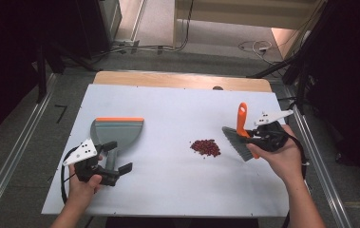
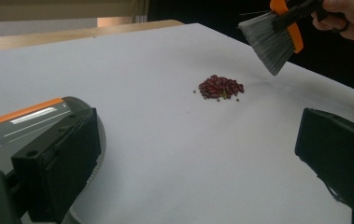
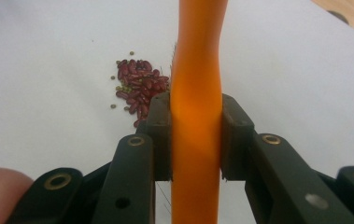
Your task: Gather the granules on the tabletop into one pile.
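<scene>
High view, surface: a white sheet (image 1: 168, 180) covers a table whose bare wooden strip (image 1: 177, 80) shows along the far edge; grey floor, metal rails and cables lie around it, with dark stands to both sides.
High view, dustpan: the grey dustpan (image 1: 116, 134) with an orange lip lies near the left edge, its handle pointing to the near edge.
High view, left gripper: the left gripper (image 1: 116, 172) sits at the dustpan's handle near the near-left corner, jaws spread, one on each side of the handle's end.
High view, beans: a small heap of red beans (image 1: 205, 147) lies right of the surface's middle.
High view, right gripper: the right gripper (image 1: 250, 138) pinches the orange handle of the brush (image 1: 240, 137), its grey bristles hanging just right of the beans.
Left gripper view, jaws: wide apart, the left one against the dustpan (image 2: 20, 123).
Left gripper view, far side: the beans (image 2: 221, 87) lie on the white sheet, with the brush (image 2: 270, 39) raised above it beyond them.
Right gripper view, grip: both jaws press on the brush's orange handle (image 3: 196, 116); the beans (image 3: 139, 91) lie just left of it.
</scene>
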A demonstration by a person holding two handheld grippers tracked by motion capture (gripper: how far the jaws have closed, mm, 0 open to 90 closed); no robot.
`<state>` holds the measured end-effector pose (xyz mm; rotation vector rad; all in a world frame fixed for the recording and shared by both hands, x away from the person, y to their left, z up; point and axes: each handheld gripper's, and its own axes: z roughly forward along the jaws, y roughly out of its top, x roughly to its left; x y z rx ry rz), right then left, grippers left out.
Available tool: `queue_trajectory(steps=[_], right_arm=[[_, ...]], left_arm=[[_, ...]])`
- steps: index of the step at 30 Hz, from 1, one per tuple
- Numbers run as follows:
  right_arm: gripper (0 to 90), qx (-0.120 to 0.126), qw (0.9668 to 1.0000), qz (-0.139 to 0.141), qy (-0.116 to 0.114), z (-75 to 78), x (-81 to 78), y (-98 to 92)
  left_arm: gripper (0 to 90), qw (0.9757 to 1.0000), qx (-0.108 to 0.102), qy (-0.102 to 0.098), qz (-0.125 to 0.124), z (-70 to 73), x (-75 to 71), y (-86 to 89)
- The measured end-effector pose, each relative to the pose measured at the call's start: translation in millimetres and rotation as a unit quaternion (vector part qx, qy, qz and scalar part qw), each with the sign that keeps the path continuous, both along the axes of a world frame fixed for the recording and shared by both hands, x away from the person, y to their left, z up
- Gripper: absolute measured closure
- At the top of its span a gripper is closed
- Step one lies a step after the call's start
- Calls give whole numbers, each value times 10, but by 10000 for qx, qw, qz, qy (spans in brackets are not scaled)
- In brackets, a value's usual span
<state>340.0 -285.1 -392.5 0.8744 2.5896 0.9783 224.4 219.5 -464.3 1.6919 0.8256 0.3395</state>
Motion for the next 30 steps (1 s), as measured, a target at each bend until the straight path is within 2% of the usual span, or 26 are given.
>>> queue_trajectory(steps=[5,11,13,19,27,30], right_arm=[[687,454,9987,-51,228,-69,-16,-192],[687,938,9943,-112,484,-172,-31,-381],[687,1001,9933,-139,569,-203,-30,-426],[687,1187,9906,-230,636,-269,-43,-575],[686,1581,9837,-415,753,-391,-54,-753],[686,1633,9827,-437,759,-407,-55,-778]], left_arm=[[13,10000,-3,0,11,1,-3,-7],[13,10000,8,-4,9,-3,3,-1],[13,10000,9,-12,-3,-3,5,1],[13,10000,20,-26,-14,2,1,14],[5,9999,-15,-96,-67,8,-18,20],[1,9999,-43,-130,-69,11,-25,19]])
